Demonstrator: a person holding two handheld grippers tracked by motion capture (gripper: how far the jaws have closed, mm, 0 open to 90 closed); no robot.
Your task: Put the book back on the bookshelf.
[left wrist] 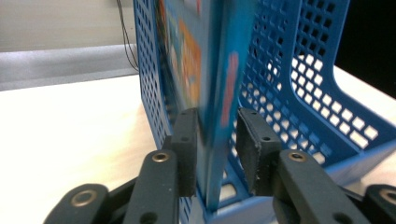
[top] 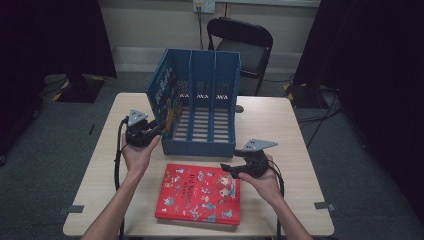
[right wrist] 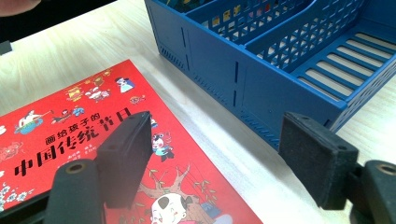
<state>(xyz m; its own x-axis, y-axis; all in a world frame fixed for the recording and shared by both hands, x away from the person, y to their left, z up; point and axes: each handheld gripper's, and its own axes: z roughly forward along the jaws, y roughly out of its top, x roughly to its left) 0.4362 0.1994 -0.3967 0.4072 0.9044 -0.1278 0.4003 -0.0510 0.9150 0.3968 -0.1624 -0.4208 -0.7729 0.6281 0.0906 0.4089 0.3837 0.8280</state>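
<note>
Jaws of the left gripper (left wrist: 215, 149) stand narrow around a blue picture book (left wrist: 212, 93): left pad touching its cover, right pad just clear (book upright in the leftmost slot of the blue file rack (top: 200, 107)). Right gripper (right wrist: 219, 158) hangs wide, gripping nothing, over the near-right edge of the red book (top: 200, 194), flat on the table (top: 280, 125), near the rack's front.

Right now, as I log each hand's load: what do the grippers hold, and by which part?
The left gripper stands astride the blue book's lower edge in the file rack; contact unclear. The right gripper holds nothing.
</note>
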